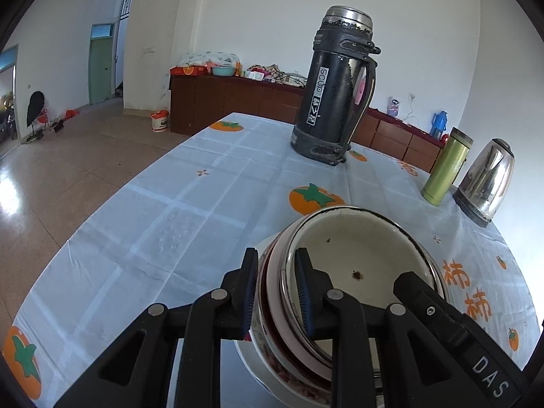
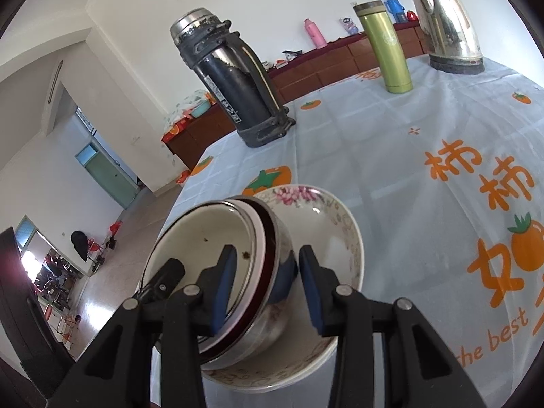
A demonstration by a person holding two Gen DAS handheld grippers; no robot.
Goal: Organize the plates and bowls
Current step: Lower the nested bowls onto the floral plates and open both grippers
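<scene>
A stack of nested bowls (image 1: 360,255) sits in a white floral plate (image 2: 340,224) on the table near me. The top bowl (image 2: 204,238) is cream enamel with a dark rim; a metal bowl (image 2: 272,316) shows under it. My left gripper (image 1: 277,292) has one finger inside the top bowl and one outside, its pads closed on the stack's left rim. My right gripper (image 2: 267,289) straddles the right rim with a clear gap to the outer pad, open. The plate's edge also shows in the left wrist view (image 1: 251,367).
A tall black thermos (image 1: 335,85) stands at the table's far side. A green flask (image 1: 445,168) and a steel kettle (image 1: 486,183) stand at the right. The persimmon-print tablecloth (image 1: 170,204) covers the table; its left edge drops to the floor.
</scene>
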